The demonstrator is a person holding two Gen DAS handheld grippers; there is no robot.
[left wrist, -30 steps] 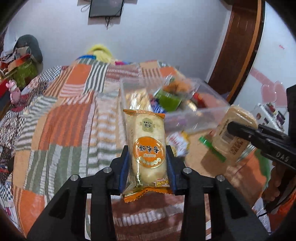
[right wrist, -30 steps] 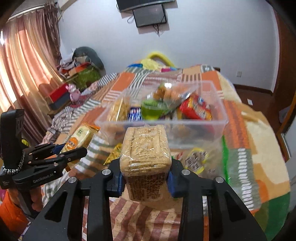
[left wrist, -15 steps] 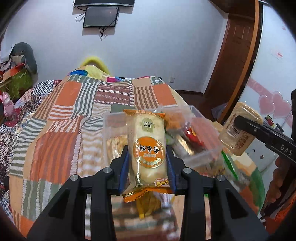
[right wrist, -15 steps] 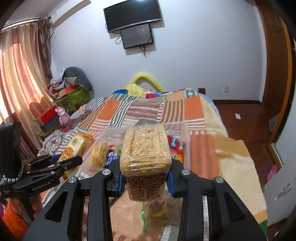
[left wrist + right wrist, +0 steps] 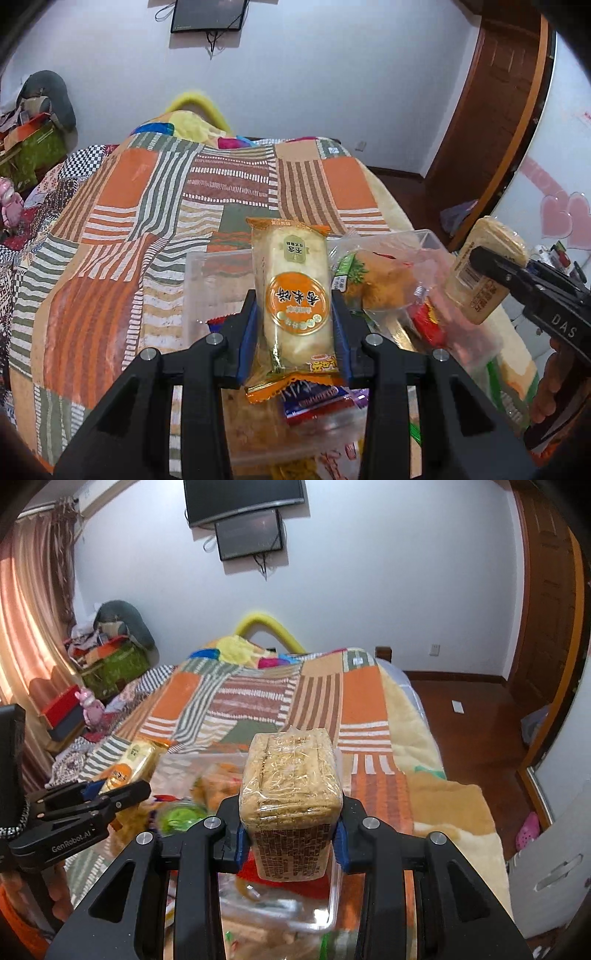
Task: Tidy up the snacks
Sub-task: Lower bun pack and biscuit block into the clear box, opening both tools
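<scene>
My left gripper (image 5: 294,332) is shut on an orange-and-white rice cracker pack (image 5: 293,295), held upright above a clear plastic bin (image 5: 201,280) of snacks. My right gripper (image 5: 290,834) is shut on a tan biscuit pack in clear wrap (image 5: 291,790), held over the same bin (image 5: 334,904). The biscuit pack also shows in the left wrist view (image 5: 484,269) at the right, and the cracker pack shows in the right wrist view (image 5: 129,768) at the left. The bin holds several snack packets, among them a green-labelled bag (image 5: 373,277).
The bin sits on a bed with an orange striped patchwork blanket (image 5: 122,229). A wooden door (image 5: 506,92) and wood floor (image 5: 469,731) lie to the right. Clutter and boxes (image 5: 107,657) stand at the left by a curtain. Screens hang on the far wall (image 5: 247,520).
Both grippers have moved forward and stand right over the bin, each still holding its pack. The bin now sits nearer and lower in both views.
</scene>
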